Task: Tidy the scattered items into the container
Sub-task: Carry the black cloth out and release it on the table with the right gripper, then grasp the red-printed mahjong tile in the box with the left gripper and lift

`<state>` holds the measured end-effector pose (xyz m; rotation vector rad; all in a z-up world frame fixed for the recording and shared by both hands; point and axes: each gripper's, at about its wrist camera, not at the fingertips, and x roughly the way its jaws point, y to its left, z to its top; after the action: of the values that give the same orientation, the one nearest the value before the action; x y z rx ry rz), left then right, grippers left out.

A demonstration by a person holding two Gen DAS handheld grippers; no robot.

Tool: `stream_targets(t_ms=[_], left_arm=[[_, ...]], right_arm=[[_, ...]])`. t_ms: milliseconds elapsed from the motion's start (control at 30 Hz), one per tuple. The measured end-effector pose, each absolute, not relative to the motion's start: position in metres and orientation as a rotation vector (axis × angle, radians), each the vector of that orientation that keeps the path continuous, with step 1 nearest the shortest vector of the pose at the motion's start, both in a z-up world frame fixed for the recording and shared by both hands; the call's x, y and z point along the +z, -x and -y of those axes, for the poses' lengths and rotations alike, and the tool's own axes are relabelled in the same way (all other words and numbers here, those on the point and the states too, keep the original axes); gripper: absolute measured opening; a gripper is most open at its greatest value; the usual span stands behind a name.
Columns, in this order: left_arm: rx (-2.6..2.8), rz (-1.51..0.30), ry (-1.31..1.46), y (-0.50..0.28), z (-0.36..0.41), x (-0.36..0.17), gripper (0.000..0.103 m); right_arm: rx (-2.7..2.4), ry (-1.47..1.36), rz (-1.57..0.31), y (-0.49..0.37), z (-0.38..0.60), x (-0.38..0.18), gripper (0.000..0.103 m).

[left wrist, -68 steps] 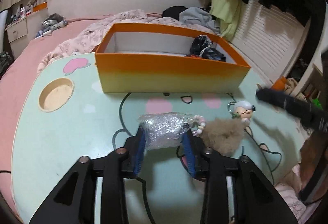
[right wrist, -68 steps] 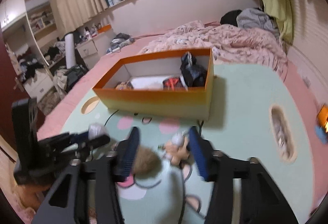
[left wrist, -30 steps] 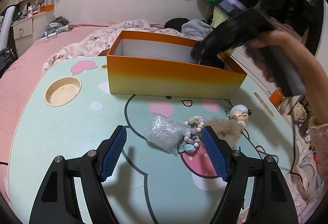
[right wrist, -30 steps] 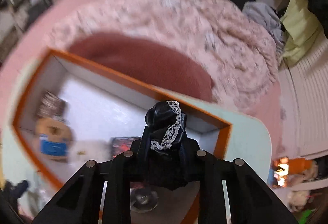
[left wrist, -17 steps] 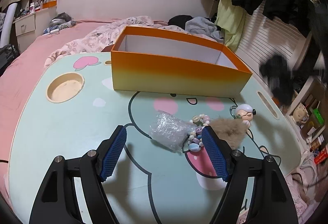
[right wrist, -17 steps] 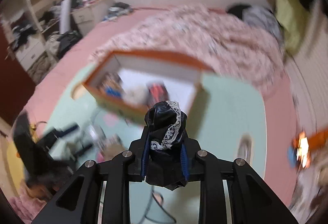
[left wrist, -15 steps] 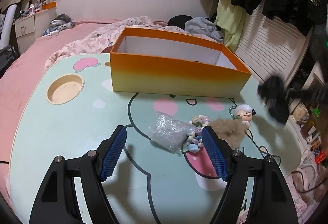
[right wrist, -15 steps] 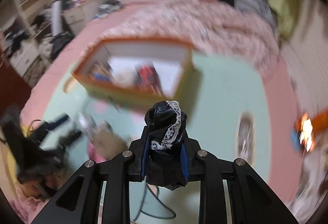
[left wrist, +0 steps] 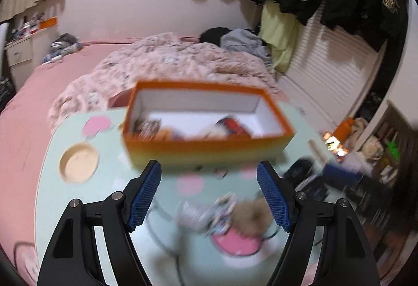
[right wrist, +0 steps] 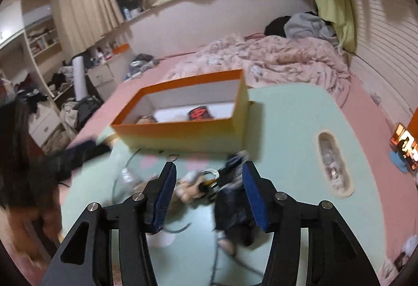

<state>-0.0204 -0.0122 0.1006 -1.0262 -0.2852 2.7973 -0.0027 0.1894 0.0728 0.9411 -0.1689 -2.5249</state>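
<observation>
Right gripper [right wrist: 207, 190]: jaws opening, pads clear of the dark lacy cloth [right wrist: 233, 212] dropping onto the table [right wrist: 287, 134] beside its right pad. Judged light, limp and snag-prone; best pinched at the bunched middle. Left gripper [left wrist: 209, 194]: spread wide, empty, above the blurred fur pompom [left wrist: 249, 215], beads and crinkly wrap [left wrist: 193, 212]. These look light; the wrap likely slippery. The orange box [left wrist: 209, 150] stands beyond, partly filled.
</observation>
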Motion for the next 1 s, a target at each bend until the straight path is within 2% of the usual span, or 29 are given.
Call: stream_targets(t_ms=[133, 333, 500, 600, 800, 867, 900, 1000], left_arm=[[2.648, 0.303, 1.215, 0.08, -0.001, 0.118, 0.076], [2.496, 0.277, 1.525, 0.155, -0.029, 0.088, 0.076], [2.49, 0.314, 1.649, 0.187, -0.039, 0.065, 0.075], [2.486, 0.272, 1.682, 0.197, -0.049, 0.059, 0.061], [2.449, 0.229, 1.824, 0.211, -0.057, 0.034, 0.06], [2.493, 0.156, 1.804, 0.212, -0.062, 0.036, 0.051], [2.507, 0.126, 1.793, 0.211, -0.064, 0.036, 0.043], [2.489, 0.135, 1.77, 0.211, -0.062, 0.039, 0.041]], right_arm=[[-2.497, -0.968, 0.177, 0.0, -0.184, 0.061, 0.052], [-2.484, -0.98, 0.209, 0.001, -0.19, 0.056, 0.052], [-2.475, -0.989, 0.23, 0.0, -0.194, 0.054, 0.052], [-2.47, -0.991, 0.231, -0.001, -0.194, 0.053, 0.052], [-2.466, -0.994, 0.247, -0.001, -0.195, 0.051, 0.052], [-2.46, -0.999, 0.252, -0.001, -0.196, 0.05, 0.052], [-2.458, -1.001, 0.254, -0.001, -0.196, 0.05, 0.052], [-2.457, -1.002, 0.26, -0.001, -0.197, 0.05, 0.052]])
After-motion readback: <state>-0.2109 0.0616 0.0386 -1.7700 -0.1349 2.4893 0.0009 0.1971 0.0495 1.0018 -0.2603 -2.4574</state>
